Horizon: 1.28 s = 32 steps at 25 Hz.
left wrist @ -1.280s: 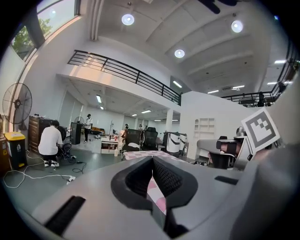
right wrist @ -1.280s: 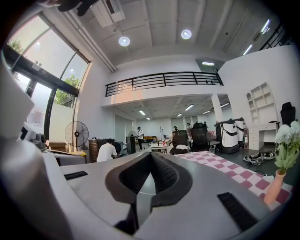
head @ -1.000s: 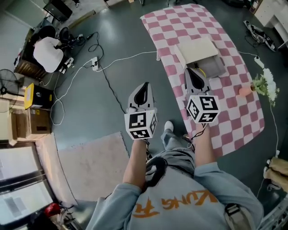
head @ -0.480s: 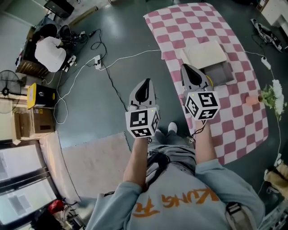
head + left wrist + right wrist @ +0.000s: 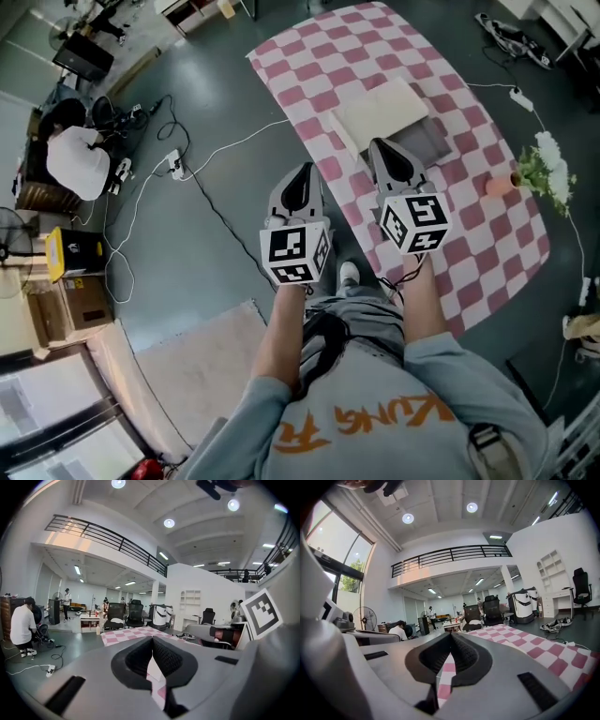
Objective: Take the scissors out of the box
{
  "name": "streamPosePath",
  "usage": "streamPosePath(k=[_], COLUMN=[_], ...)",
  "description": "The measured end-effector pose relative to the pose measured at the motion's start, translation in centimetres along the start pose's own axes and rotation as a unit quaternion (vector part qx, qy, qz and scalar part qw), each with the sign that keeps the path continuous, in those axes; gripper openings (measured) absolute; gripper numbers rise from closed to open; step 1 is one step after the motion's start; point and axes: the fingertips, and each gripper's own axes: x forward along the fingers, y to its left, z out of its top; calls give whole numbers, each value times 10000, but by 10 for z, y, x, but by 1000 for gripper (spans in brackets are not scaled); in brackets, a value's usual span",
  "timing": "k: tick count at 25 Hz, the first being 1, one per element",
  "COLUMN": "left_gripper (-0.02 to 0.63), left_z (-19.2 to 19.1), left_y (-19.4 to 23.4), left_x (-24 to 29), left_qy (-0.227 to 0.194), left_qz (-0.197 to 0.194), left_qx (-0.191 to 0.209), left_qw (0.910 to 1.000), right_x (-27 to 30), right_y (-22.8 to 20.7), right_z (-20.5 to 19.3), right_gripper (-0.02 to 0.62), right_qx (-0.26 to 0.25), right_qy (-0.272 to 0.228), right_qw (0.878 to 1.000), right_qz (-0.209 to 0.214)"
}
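On the pink-and-white checked table (image 5: pixel 309 56) an open box shows in the head view, with a cream lid (image 5: pixel 375 108) folded back beside its grey body (image 5: pixel 433 141). No scissors show in any view. My right gripper (image 5: pixel 382 150) is shut and empty, held above the table's near edge with its tip just short of the box. My left gripper (image 5: pixel 302 176) is shut and empty too, over the floor left of the table. The left gripper view has my left gripper (image 5: pixel 152 641) pointing at the table (image 5: pixel 133 633). The right gripper view has my right gripper (image 5: pixel 451 637) above the checked cloth (image 5: pixel 534 648).
A plant (image 5: pixel 544 169) in a pink pot (image 5: pixel 497 186) stands at the table's right end. White cables (image 5: pixel 225 141) and a power strip (image 5: pixel 173 164) lie on the floor to the left. A person in white (image 5: pixel 70 159) sits far left. A pale rug (image 5: pixel 187 375) lies near my feet.
Both grippers have moved forward toward the table. The right one's tip now reaches the box's near side, and the table and box sit further left in the head view.
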Motion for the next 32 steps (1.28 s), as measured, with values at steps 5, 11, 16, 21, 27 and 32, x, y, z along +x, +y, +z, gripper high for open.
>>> streamPosePath(k=[5,11,16,21,27,32], left_gripper=[20,20,20,20,20,20], left_z=[-6,-14,-24,-32,-40,-50], left_y=[-24,-39,-44,-41,-37,-29], left_x=[23,43,56,65,75,82], left_qy=[96,205,327,414,479,545], left_qz=[-335,-530,-600,-617,-626,-612], left_qx=[-8,-91,-144,-213,-366,-524], left_qw=[9994,9983,9976,9970,9962,9953], right_x=[-10,-16,-13,-1,15,26], right_y=[-33,-67,-86,-99,-105,-110], right_z=[0,-2,-2,-7,-27,-55], right_gripper=[-3,-3,-3,-3,-3,-3], right_qx=[-25,-63,-247,-538,-983,-1140], right_qy=[45,171,325,684,1289,1953], right_qw=[9994,9982,9975,9949,9860,9739], right_qz=[-328,-570,-577,-516,-383,-184])
